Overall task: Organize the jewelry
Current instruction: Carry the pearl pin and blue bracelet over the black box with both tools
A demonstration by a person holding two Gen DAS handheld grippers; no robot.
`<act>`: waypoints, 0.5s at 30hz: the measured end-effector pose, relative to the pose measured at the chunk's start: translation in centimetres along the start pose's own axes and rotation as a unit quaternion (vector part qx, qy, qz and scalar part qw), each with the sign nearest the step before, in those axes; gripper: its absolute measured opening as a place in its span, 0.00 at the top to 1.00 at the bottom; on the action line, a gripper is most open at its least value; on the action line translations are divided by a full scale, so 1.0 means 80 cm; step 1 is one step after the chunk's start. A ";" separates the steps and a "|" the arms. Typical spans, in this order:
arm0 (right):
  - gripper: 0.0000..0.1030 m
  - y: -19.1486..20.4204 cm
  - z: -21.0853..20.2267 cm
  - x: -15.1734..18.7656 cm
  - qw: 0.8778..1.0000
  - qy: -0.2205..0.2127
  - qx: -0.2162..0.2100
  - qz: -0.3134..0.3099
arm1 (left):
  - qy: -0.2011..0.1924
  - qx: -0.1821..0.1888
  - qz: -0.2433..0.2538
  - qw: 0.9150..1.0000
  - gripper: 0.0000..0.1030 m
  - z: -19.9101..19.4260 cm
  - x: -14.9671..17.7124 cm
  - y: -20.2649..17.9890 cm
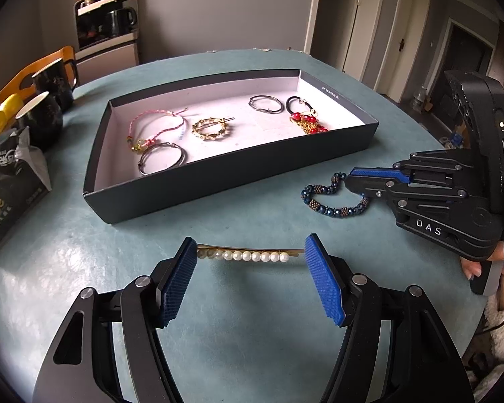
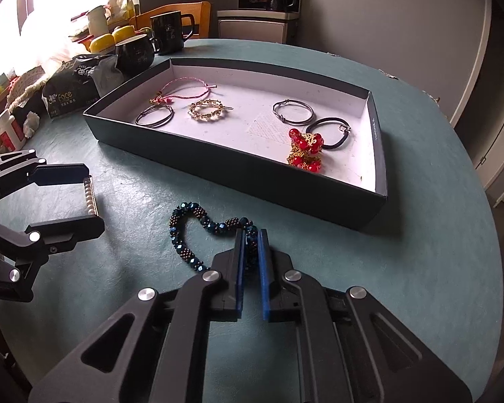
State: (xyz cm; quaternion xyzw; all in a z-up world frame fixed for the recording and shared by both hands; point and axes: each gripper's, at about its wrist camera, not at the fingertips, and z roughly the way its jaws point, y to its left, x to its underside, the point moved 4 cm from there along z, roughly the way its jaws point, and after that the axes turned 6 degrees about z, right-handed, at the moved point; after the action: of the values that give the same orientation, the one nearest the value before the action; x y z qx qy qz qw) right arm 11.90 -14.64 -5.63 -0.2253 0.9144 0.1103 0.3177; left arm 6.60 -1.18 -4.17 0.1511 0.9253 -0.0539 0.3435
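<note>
Left wrist view: left gripper (image 1: 251, 258) spread wide, pads bracketing both ends of gold hairpin with white pearl row (image 1: 248, 255), apparently gripped lengthwise just above teal round table (image 1: 218, 336). Shallow dark cardboard box with white floor (image 1: 218, 171) ahead, several pieces already inside.

Right wrist view: right gripper (image 2: 251, 241) pinched tight on dark blue and bronze beaded bracelet (image 2: 198, 231), rest trailing on table. Best lifted straight, slowly, clearing box wall before release.
</note>
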 end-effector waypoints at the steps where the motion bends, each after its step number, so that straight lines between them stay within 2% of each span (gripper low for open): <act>1: 0.93 0.000 -0.001 0.000 1.000 -0.001 0.000 0.001 | 0.000 0.001 0.000 1.000 0.33 0.000 0.000 0.000; 7: 0.93 0.005 -0.033 -0.009 0.999 -0.037 -0.012 0.000 | -0.006 0.001 -0.002 1.000 0.33 -0.010 -0.001 0.003; 15: 0.93 0.006 -0.092 -0.042 0.995 -0.097 -0.014 -0.010 | -0.031 -0.006 0.001 1.000 0.33 -0.036 -0.018 0.011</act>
State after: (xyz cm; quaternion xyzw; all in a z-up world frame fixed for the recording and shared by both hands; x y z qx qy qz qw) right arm 10.13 -15.61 2.19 -0.2275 0.8751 0.1414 0.4030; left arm 6.12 -0.09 -1.07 0.1485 0.9145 -0.0530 0.3725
